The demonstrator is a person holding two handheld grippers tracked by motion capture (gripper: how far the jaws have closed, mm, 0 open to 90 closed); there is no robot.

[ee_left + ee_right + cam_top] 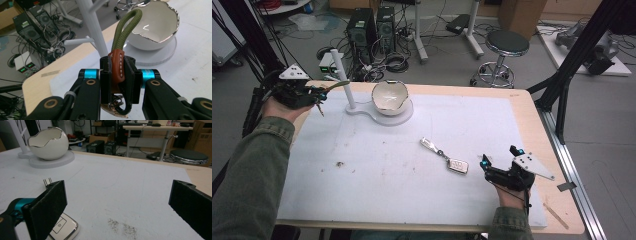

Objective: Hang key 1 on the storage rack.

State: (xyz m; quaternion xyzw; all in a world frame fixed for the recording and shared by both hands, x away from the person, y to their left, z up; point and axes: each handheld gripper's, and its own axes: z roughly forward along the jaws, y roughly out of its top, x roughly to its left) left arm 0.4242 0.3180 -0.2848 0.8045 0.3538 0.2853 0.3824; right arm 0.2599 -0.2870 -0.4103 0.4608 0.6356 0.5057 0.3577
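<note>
Two handheld grippers work over a white foam-covered wooden table (422,190), one at each side. Nearest the person, the right gripper (484,163) rests low at the table's near right, its two black padded jaws spread wide with bare mat between them — nothing is clamped. Just beside its left jaw lies a shiny silver rectangular key fob (64,227), flat on the mat; in the high view a short chain joins it to a slim metal tag (429,144) that points toward the table's middle.

Farther off, at the far left edge, the left gripper (318,93) is held above the table in a hand (282,107) in an olive sleeve. Its jaws are closed tight on a tan stitched leather sleeve of an olive-green woven cord keychain loop (126,30); the loop stands up out of the jaws, and a brass-coloured clip (113,110) hangs beneath them. The loop's end points toward a white plastic stand with an upright post and side peg (340,67), near it but apart.

Beyond, on the round base of that stand, sits a white eggshell-shaped bowl with a jagged silver rim (389,97). Behind the table, on the floor, stand black computer towers (372,27) and a round black stool (507,42).
</note>
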